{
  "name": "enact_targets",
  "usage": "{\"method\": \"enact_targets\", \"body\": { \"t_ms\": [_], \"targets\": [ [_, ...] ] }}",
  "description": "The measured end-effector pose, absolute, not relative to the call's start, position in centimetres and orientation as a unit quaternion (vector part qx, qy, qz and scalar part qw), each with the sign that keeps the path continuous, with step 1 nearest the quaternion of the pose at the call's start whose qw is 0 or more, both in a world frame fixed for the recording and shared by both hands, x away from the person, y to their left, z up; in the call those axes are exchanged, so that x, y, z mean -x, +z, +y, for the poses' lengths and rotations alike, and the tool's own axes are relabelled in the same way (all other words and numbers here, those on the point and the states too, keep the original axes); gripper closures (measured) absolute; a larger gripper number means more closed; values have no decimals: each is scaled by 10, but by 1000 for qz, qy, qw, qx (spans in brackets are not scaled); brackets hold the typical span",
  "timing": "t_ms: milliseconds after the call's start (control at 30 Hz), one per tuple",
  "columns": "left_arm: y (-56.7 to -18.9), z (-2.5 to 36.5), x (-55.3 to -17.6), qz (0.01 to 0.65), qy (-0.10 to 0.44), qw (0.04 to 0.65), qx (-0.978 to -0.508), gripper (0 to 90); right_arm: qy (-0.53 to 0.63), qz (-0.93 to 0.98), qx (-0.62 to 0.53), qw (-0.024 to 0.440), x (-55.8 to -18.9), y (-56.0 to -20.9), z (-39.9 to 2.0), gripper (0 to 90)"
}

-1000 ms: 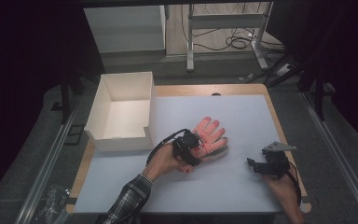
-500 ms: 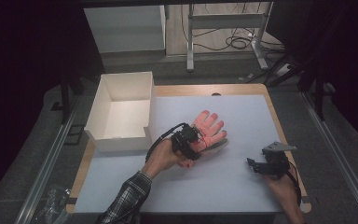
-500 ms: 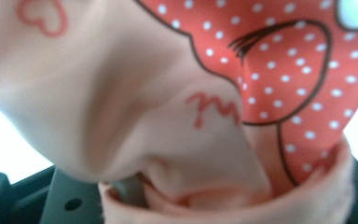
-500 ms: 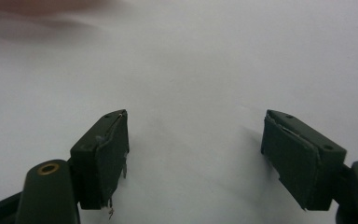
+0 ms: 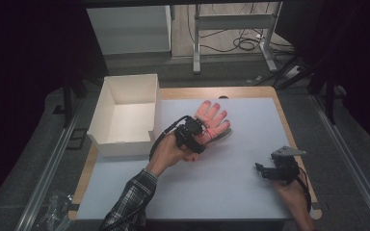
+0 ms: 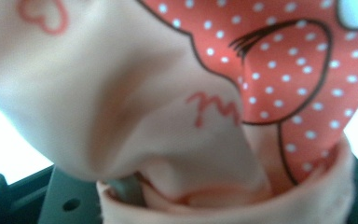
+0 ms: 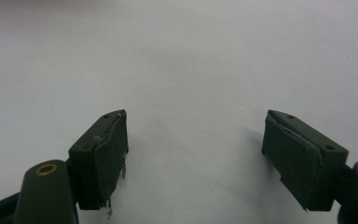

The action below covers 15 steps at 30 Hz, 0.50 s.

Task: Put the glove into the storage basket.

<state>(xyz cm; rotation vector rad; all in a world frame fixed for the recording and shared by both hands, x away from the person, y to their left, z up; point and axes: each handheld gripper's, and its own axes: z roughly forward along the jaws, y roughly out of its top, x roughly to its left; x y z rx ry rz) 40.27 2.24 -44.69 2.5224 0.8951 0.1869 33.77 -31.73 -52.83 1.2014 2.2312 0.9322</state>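
Note:
A pink glove (image 5: 213, 120) with red dotted print hangs lifted off the white table mat (image 5: 231, 178) near its middle, fingers spread toward the far side. My left gripper (image 5: 200, 132) is shut on its cuff end. In the left gripper view the glove (image 6: 205, 93) crowds right against the camera, its cuff bunched between the jaws. My right gripper (image 5: 262, 171) rests near the mat's front right, held by a hand. Its jaws (image 7: 193, 154) stand wide open over bare mat with nothing between them.
An open white cardboard box (image 5: 125, 115) stands at the mat's left, beside the left hand. The wooden table edge (image 5: 313, 192) shows around the mat. Metal rails run along both sides, and a table frame with cables stands behind.
My left gripper has risen and shifted slightly toward the far left, lifting the glove with it. The right gripper has stayed still.

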Motion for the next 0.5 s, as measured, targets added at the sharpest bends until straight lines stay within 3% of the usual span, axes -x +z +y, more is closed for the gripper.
{"method": "enact_targets", "body": {
  "t_ms": [500],
  "targets": [
    [-406,38,-432,394,80,244,-883,394,337,806,-435,218,-338,-528,-317,224]
  ]
}}
